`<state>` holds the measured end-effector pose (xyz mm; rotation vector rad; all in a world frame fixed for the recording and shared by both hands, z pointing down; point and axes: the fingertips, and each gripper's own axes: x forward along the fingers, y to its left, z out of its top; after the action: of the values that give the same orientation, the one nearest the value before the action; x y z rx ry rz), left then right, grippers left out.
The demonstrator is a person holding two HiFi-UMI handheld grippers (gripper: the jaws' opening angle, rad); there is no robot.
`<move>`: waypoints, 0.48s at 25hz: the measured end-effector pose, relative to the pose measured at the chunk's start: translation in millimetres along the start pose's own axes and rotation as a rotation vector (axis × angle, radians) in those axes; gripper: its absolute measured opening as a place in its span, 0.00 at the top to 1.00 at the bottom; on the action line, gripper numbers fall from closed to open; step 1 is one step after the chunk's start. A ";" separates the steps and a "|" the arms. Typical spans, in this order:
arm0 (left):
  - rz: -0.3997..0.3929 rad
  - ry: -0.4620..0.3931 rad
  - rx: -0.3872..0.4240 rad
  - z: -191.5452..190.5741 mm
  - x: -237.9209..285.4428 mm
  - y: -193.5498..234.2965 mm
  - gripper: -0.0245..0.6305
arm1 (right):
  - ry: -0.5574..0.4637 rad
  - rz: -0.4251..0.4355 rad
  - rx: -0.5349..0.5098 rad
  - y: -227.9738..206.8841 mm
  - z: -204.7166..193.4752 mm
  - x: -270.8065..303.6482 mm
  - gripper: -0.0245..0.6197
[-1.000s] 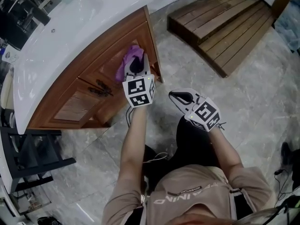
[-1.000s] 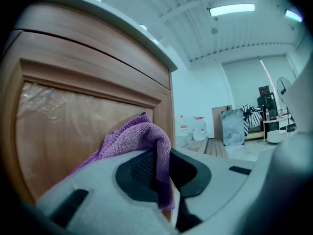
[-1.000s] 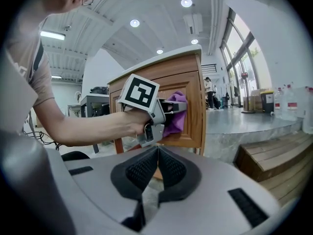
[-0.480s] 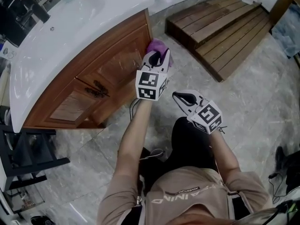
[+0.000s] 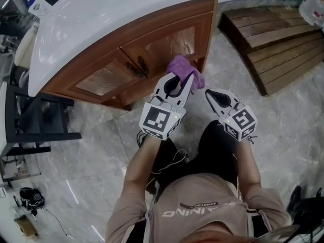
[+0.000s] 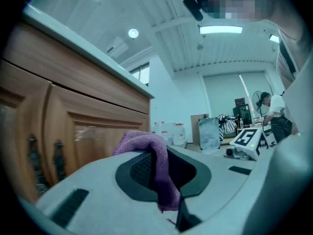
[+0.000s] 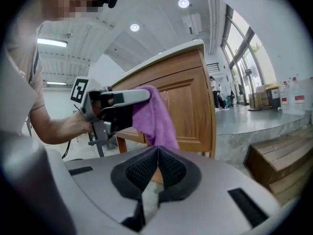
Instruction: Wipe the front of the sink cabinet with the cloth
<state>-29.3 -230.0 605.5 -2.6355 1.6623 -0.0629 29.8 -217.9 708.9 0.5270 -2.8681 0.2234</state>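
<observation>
Our left gripper point(image 5: 179, 82) had its jaws clamped on the purple cloth point(image 5: 185, 68), which hung just before the sink cabinet point(image 5: 152, 44) front, near its right edge; we could not tell whether it touched the wood. Our right gripper point(image 5: 213, 96), jaws together on nothing, sat just beside it.

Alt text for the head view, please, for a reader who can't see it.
Seen from above, the left tongs pinch a purple cloth close to the front of a wooden sink cabinet under a white countertop. The right tongs hover shut and empty beside them.
</observation>
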 end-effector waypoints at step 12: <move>0.561 0.131 -0.093 -59.6 -238.2 134.8 0.91 | -0.034 0.334 -0.088 116.9 26.9 114.3 0.94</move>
<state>-256.2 -73.1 654.4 -2.1558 2.4308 -0.1497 -122.2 -152.9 697.5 0.0327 -2.9667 0.1404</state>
